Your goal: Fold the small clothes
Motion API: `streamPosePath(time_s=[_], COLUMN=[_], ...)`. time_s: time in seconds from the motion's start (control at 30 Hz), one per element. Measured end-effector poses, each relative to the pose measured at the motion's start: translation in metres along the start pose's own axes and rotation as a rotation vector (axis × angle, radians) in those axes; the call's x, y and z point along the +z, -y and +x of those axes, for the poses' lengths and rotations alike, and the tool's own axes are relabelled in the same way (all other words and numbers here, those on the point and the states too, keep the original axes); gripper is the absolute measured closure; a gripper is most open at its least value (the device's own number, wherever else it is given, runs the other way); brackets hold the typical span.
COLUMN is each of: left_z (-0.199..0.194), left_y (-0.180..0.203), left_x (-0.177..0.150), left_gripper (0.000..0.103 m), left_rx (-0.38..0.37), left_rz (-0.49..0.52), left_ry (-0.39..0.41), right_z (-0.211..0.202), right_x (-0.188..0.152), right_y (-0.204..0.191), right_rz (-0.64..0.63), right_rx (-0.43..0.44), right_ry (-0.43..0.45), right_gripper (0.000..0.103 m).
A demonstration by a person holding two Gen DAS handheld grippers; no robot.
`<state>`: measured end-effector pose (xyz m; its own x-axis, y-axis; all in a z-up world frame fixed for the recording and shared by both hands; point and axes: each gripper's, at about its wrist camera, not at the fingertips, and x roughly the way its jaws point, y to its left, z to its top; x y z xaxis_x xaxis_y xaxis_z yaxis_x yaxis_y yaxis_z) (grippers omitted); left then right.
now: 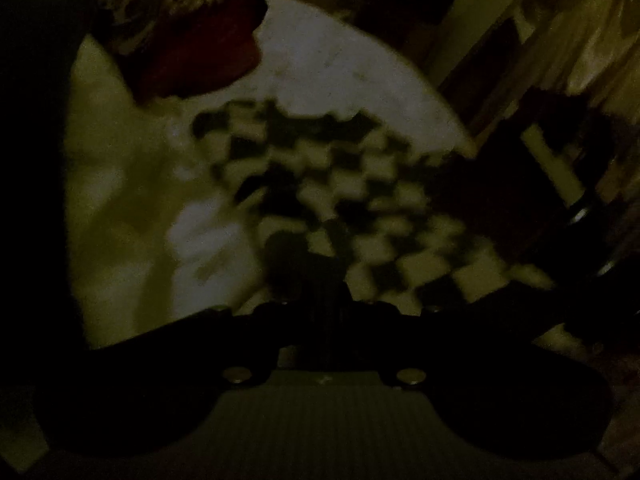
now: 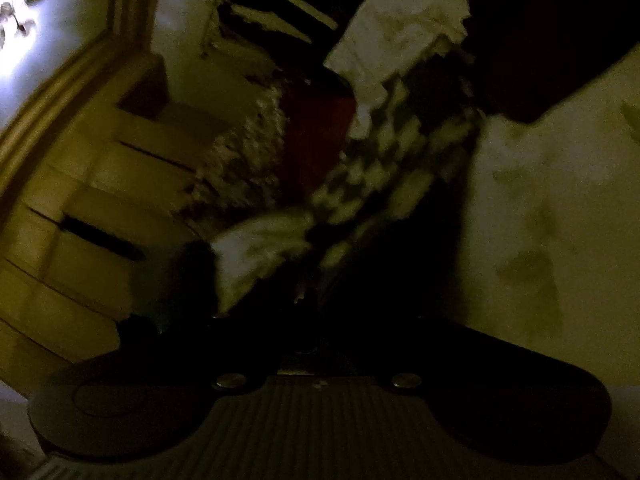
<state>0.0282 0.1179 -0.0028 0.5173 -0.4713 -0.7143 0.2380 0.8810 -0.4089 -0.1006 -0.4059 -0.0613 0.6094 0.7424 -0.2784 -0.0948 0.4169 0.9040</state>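
Observation:
The scene is very dark and blurred. A small black-and-white checkered garment [image 1: 340,184] with a white sleeve or frill [image 1: 208,236] hangs over a pale bed surface [image 1: 116,184]. My left gripper [image 1: 320,276] looks shut on the checkered garment's near edge. In the right wrist view the same checkered garment [image 2: 384,168] stretches upward from my right gripper [image 2: 316,292], which looks shut on its lower edge beside a white frill [image 2: 260,252]. The fingertips of both are lost in shadow.
A red and patterned cushion [image 1: 188,36] lies at the bed's far left. A white sheet [image 1: 340,60] covers the far bed. Dark furniture [image 1: 560,184] stands right. Yellowish drawers [image 2: 92,208] and a pale wall [image 2: 560,200] show in the right view.

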Motion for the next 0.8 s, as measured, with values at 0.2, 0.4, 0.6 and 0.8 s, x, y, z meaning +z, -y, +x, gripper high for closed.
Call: streamPosePath(time_s=[0.2, 0.4, 0.6, 0.8], left_z=[0.017, 0.051, 0.125, 0.207], left_y=[0.020, 0.009, -0.037, -0.069], left_x=[0.054, 0.127, 0.183, 0.206], left_gripper=[0.094, 0.094, 0.094, 0.094], left_rx=[-0.074, 0.048, 0.259, 0.377], left_rz=[-0.052, -0.142, -0.239, -0.214], left_ry=[0.111, 0.249, 0.218, 0.099], right_z=[0.007, 0.040, 0.114, 0.195], right_x=[0.049, 0.129, 0.208, 0.244], right_y=[-0.010, -0.014, 0.005, 0.054], right_rz=[0.010, -0.004, -0.037, -0.020], right_rx=[0.087, 0.054, -0.116, -0.298], right_ry=[0.105, 0.218, 0.301, 0.274], right_gripper=[0.094, 0.094, 0.094, 0.094])
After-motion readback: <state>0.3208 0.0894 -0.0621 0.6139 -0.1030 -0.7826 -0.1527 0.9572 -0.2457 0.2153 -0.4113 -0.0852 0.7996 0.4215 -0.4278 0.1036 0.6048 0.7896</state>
